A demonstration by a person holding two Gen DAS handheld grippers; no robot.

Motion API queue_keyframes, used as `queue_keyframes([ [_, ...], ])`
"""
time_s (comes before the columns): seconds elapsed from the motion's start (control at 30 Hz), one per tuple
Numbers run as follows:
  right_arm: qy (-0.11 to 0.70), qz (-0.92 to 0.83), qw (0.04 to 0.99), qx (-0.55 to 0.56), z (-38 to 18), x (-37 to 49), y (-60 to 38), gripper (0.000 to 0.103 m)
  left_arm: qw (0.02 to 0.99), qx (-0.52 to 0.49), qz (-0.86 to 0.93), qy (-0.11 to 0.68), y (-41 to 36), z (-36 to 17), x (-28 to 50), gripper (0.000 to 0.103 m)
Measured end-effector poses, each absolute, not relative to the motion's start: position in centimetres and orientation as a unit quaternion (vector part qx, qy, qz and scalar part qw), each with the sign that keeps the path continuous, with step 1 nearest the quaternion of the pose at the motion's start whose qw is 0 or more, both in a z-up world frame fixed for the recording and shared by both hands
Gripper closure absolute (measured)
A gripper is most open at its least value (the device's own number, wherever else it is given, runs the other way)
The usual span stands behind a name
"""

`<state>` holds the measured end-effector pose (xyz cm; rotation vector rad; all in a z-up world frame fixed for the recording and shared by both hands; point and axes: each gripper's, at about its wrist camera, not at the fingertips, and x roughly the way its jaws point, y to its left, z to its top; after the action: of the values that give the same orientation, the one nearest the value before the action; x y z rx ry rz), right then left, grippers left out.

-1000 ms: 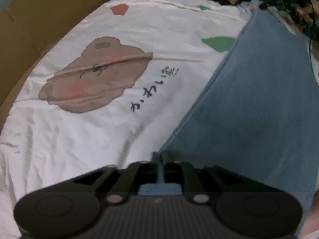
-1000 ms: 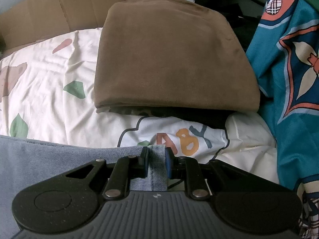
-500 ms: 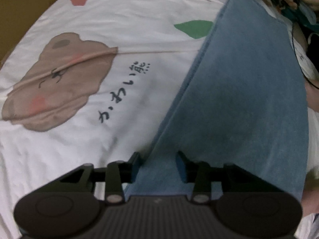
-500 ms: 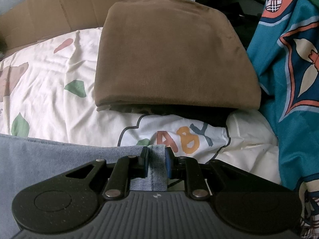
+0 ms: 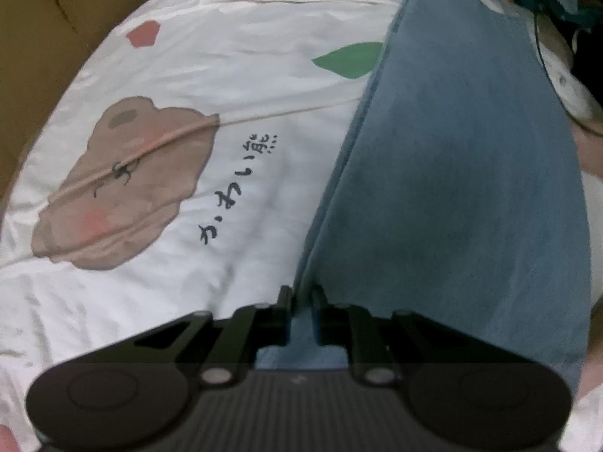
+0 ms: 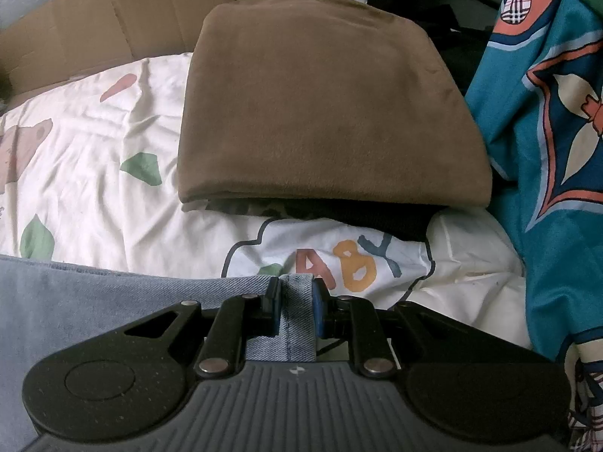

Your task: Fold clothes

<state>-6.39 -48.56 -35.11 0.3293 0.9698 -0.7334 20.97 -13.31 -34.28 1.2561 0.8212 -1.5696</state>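
Blue denim garment point(image 5: 444, 188) edge is pinched by both your left gripper point(image 5: 301, 295), its jaws just closed on the cloth, and right gripper point(image 6: 296, 293); keep it taut while folding.

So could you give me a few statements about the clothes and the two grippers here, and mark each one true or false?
1. The right gripper is clamped on a fold of the blue denim garment. True.
2. The left gripper is gripping the white printed sheet. False: it pinches the denim's edge; its jaws have just been closing.
3. The brown folded cloth lies on top of a dark garment. True.
4. The sheet's cartoon bear is green. False: it is brown with pink cheeks.
5. The denim covers the brown folded cloth. False: they lie apart.
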Motion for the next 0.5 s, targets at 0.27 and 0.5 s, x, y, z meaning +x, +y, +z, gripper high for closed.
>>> queue_keyframes([
  [0.27, 0.454, -0.344, 0.807, 0.156, -35.3, -6.5, -48.6, 0.087, 0.467, 0.518, -0.642, 0.319, -13.0, -34.2, 20.5, 0.093],
  [0.5, 0.454, -0.346, 0.805, 0.16, -35.5, -6.5, -48.6, 0.087, 0.456, 0.559, -0.635, 0.276, -12.2, -34.7, 19.5, 0.093],
])
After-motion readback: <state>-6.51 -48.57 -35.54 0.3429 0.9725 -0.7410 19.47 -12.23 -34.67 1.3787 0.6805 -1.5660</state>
